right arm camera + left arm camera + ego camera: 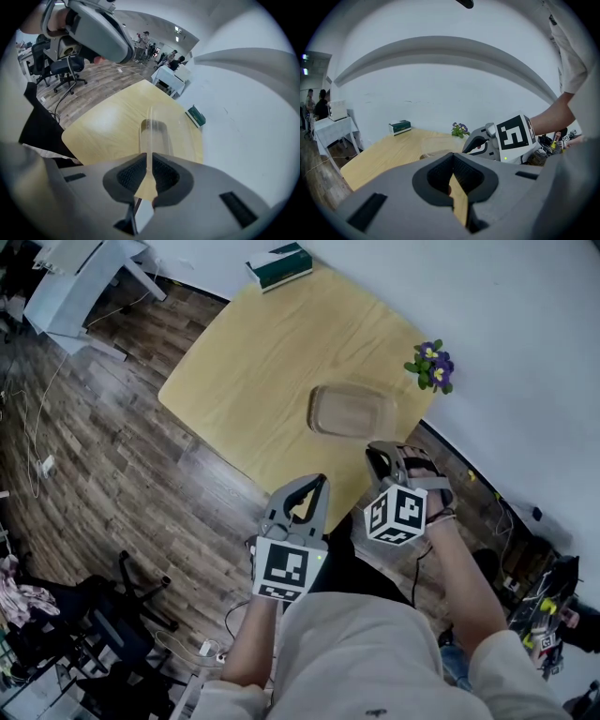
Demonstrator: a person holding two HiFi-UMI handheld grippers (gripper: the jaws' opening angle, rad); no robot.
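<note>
Head view, right claw [377, 449]: tips pressed together, nothing pinched; hovers over the near edge of the worktop [248, 367]. Left claw [322, 481]: likewise closed and empty, set lower and to the left, at the same edge. Clear shallow container [352, 411]: rests on the worktop directly ahead of the right claw, near its tips but apart from them; lies ahead and to the right of the left claw, farther off. Long axis of the container: left to right across the head view, crosswise to the right claw's line of reach. Right gripper view: container centred just above the closed tips. Beyond: green box [279, 265] at the far edge, potted flowers [432, 366] at the right edge.
</note>
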